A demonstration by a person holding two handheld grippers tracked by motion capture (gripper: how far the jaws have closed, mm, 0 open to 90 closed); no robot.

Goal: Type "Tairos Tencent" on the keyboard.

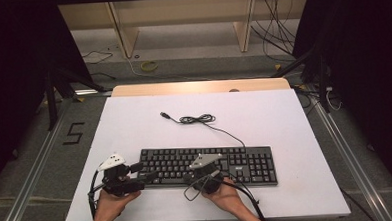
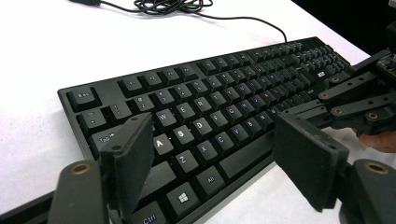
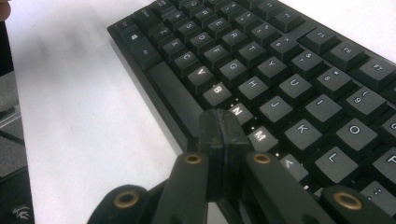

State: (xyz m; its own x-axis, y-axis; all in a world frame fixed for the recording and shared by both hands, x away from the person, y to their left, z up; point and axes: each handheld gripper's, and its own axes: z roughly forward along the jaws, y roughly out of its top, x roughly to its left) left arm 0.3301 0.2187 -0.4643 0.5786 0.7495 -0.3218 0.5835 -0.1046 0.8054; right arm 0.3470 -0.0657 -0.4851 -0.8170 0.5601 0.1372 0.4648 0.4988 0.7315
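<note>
Keyboard (image 1: 209,165) matt black plastic; table (image 1: 264,112) smooth matt white; jaws matt black, brass-coloured rivets.

Keyboard (image 3: 289,88) cut off by frame edge, far-row key legends blurred.

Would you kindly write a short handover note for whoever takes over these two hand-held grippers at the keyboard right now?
Left hand-held gripper: jaws open, nothing between them, poised over the keyboard's lower-left keys near the Windows key.
Right hand-held gripper: jaws shut together, empty, tip at the front edge near the N key and space bar.
Keyboard lies flat near the front of the white table; its cable lies loose behind it with the plug unconnected.
Done: both grippers are at the keys.
Left: probably pressing keys; no key visibly pressed yet.
</note>
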